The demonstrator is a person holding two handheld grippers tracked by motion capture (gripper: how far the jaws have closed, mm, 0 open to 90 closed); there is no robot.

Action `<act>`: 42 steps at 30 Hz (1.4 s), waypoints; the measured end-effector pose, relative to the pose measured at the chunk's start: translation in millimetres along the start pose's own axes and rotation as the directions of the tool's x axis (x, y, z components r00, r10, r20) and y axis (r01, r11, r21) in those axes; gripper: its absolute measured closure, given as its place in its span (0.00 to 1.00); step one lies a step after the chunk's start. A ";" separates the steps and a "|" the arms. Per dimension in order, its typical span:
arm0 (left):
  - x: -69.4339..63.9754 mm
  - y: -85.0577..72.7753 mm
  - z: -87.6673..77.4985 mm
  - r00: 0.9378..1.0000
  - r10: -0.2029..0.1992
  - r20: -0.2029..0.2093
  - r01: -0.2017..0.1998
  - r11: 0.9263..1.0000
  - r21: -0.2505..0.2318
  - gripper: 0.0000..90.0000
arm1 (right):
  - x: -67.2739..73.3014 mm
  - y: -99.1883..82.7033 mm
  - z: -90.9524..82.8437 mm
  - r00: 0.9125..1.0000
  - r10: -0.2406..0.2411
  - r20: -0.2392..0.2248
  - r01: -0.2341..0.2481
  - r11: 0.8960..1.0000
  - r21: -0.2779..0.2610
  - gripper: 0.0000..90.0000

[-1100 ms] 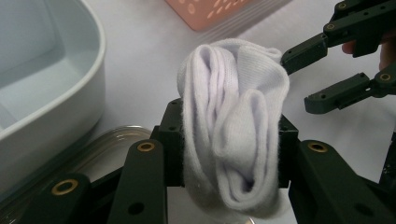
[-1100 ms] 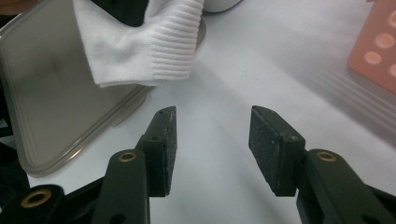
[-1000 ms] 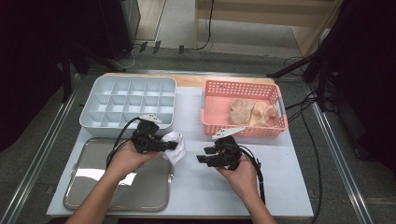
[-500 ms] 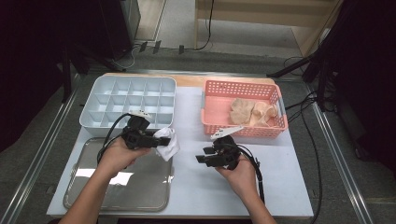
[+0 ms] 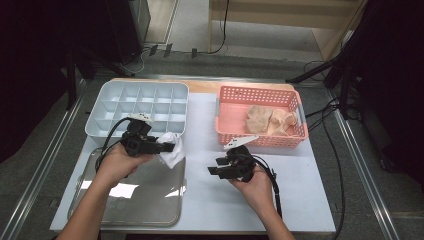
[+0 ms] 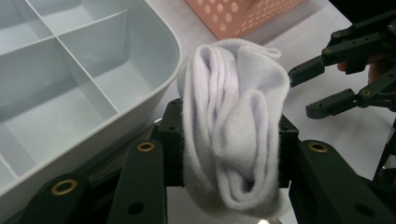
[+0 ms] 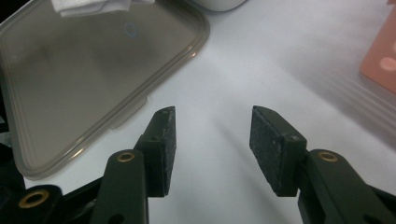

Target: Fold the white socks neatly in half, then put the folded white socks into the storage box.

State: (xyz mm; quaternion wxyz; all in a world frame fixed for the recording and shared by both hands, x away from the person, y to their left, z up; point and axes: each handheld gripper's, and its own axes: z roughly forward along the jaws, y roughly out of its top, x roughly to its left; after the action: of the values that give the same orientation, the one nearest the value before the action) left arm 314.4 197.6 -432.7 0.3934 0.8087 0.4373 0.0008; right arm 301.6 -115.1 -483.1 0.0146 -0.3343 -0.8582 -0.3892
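Observation:
My left gripper (image 5: 169, 148) is shut on a folded white sock (image 5: 173, 151), held above the near right corner of the pale blue compartment box (image 5: 137, 102). In the left gripper view the sock (image 6: 233, 130) bulges up between the two jaws of the left gripper (image 6: 229, 144), which press on its sides, and the box's rounded corner (image 6: 154, 51) lies just left of it. My right gripper (image 5: 214, 170) hovers over the white table mat with its jaws open. The right gripper (image 7: 212, 128) has nothing between its pads in its own view.
A pink basket (image 5: 295, 137) with beige cloth pieces (image 5: 270, 120) stands at the back right. A grey translucent tray (image 5: 135, 205) lies at the front left, and its corner (image 7: 187, 42) lies just beyond the right jaws. Cables trail from both grippers.
The left hand has carried the white sock to the left and a little away from me, closer to the compartment box. The right gripper has stayed where it was.

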 end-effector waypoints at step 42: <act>43.9 50.1 -8.7 0.991 -0.055 -0.120 0.052 0.998 -0.021 0.68 | -2.0 -0.4 -1.5 1.000 0.002 0.008 -0.002 1.000 0.001 0.58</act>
State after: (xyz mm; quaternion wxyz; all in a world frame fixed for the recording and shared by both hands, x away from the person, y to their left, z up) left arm 374.0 218.8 -409.8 0.3734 0.7916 0.4818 0.0431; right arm 302.5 -117.4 -482.9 0.0118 -0.3366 -0.8581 -0.3876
